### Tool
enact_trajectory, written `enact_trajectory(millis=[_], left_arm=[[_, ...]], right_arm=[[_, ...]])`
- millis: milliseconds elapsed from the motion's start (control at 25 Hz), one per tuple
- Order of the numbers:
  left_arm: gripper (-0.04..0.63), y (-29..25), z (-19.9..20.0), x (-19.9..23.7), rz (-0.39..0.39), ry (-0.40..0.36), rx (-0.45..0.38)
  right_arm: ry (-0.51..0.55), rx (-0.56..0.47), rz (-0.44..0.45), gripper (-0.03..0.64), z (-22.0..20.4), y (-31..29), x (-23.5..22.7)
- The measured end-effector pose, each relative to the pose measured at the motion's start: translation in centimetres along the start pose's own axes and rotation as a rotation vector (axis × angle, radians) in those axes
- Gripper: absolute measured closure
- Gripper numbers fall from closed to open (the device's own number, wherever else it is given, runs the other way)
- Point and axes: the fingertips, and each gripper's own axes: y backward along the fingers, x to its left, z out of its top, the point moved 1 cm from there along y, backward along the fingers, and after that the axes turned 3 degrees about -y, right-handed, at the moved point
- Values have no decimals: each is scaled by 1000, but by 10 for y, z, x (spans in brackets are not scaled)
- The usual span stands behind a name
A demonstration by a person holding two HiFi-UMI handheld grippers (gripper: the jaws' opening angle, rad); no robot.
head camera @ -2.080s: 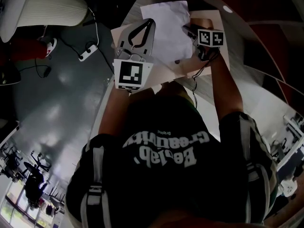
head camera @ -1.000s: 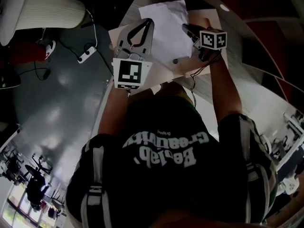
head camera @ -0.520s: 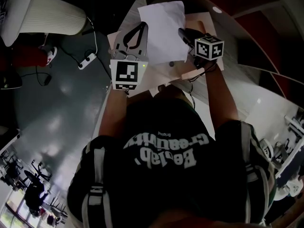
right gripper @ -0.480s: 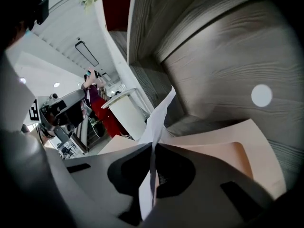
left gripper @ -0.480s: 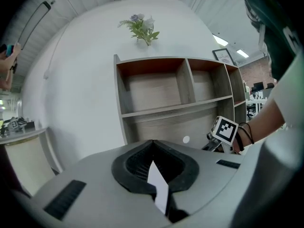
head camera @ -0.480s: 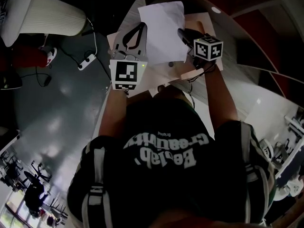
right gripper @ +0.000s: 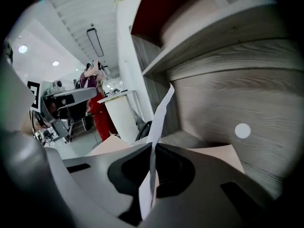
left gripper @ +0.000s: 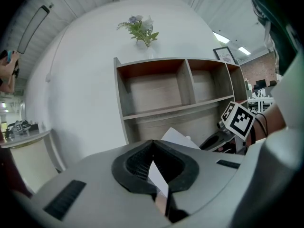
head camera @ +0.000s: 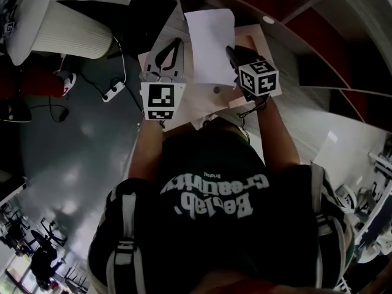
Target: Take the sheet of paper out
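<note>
A white sheet of paper (head camera: 209,45) stands lifted above a tan envelope (head camera: 202,97) that lies on the wooden desk. My right gripper (head camera: 230,51) is shut on the sheet's right edge. In the right gripper view the sheet (right gripper: 161,113) runs edge-on up out of the closed right gripper (right gripper: 153,147). My left gripper (head camera: 176,41) is to the left of the sheet, shut on the envelope's edge. In the left gripper view a thin pale edge of the envelope (left gripper: 157,178) is pinched in the left gripper (left gripper: 152,144), with the sheet (left gripper: 178,137) beyond.
A wooden shelf unit (left gripper: 180,87) with open compartments stands right behind the desk, a plant (left gripper: 141,30) on top. A white pedestal table (head camera: 55,23) and a power strip (head camera: 113,89) are on the floor at left. A person in red (right gripper: 95,106) stands far off.
My right gripper has risen and rolled with the sheet, which now stands steeper and looks narrower. The left gripper has shifted up a little, still holding the envelope.
</note>
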Motion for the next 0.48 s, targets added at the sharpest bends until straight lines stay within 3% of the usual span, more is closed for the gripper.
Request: enact_trajectory(millis=[480], left_arm=[[577, 0, 15, -1, -33, -14, -7]], right_arm=[[106, -172, -202, 583, 48, 50, 12]])
